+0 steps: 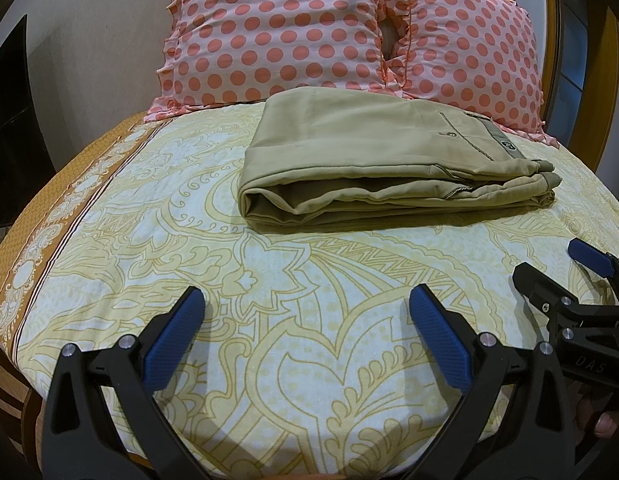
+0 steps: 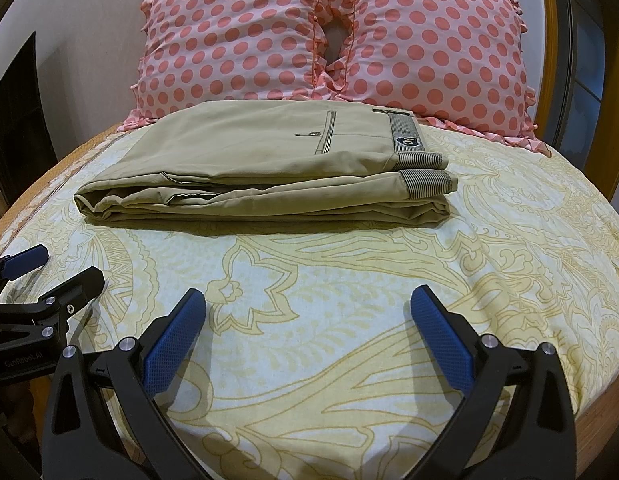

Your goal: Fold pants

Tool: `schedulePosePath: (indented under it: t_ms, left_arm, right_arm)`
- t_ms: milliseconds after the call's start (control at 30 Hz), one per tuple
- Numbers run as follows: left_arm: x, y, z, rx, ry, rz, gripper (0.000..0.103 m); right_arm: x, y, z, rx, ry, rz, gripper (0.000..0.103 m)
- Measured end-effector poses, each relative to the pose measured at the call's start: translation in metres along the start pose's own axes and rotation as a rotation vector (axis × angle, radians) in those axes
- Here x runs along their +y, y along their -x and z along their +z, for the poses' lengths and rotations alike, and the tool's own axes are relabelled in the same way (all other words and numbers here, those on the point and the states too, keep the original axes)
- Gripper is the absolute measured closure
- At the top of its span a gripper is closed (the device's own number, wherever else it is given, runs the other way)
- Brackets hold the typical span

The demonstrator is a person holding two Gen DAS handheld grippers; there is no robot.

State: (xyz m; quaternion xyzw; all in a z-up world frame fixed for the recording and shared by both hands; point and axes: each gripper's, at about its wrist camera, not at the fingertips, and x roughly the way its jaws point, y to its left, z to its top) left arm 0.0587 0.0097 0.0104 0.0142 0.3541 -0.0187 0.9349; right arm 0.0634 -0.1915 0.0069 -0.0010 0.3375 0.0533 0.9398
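Khaki pants (image 1: 373,164) lie folded in a flat stack on the bed, in front of the pillows; they also show in the right wrist view (image 2: 261,172), waistband with striped lining to the right. My left gripper (image 1: 307,300) is open and empty, held over the sheet well short of the pants. My right gripper (image 2: 308,300) is open and empty, also short of the pants. The right gripper shows at the right edge of the left wrist view (image 1: 557,268), and the left gripper at the left edge of the right wrist view (image 2: 57,268).
Two pink polka-dot pillows (image 1: 277,28) (image 2: 437,48) lean at the head of the bed behind the pants. The bed sheet (image 1: 269,320) is yellow and white patterned. A wooden headboard (image 2: 549,20) stands at the right. A dark screen (image 1: 9,120) is at the left.
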Motion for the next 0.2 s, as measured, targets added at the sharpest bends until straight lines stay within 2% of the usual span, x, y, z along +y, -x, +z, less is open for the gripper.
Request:
schedulePosePath:
  t_ms: [200]
  left_arm:
    - [-0.0001, 0.0001, 0.0006, -0.002, -0.001, 0.000, 0.002]
  right_arm:
    - [0.0001, -0.0004, 0.0000, 0.000, 0.000, 0.000, 0.001]
